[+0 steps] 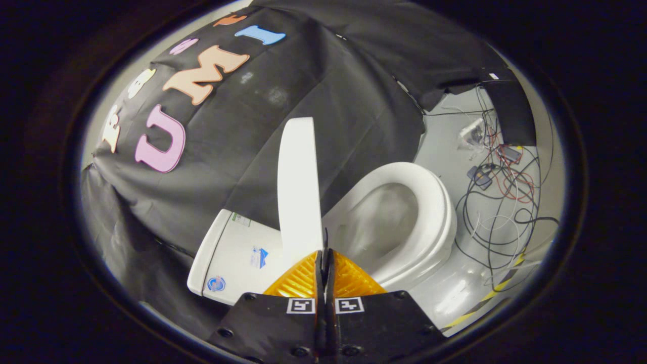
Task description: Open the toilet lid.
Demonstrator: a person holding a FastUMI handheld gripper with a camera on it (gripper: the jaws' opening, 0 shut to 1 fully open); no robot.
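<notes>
- While the black cloth wall (303, 101) fills the ground behind the toilet, its lower folds hang close around the tank, leaving little room on that side.
- On the far side of the toilet from the cloth, a pale floor (455, 298) lies open, the widest free room in view.
- Toilet (434, 222): white, its bowl uncovered and its seat ring lying down flat; the outer rim of the seat curves toward the open floor.
- Tank (237, 253): white, set behind the bowl against the cloth, with small stickers on its face.
- Toilet lid (298, 182): raised on edge, standing between the tank and the bowl, its thin rounded edge turned toward the camera and its top end free against the cloth.
- Loose cables (500, 202) sprawl over the floor beyond the toilet's rim, with a striped tape line (485, 298) nearer by.
- Gripper (325, 253): the fingers are pressed together with no visible gap, nothing between them; their tips sit just at the lid's lower edge, contact too close to judge.
</notes>
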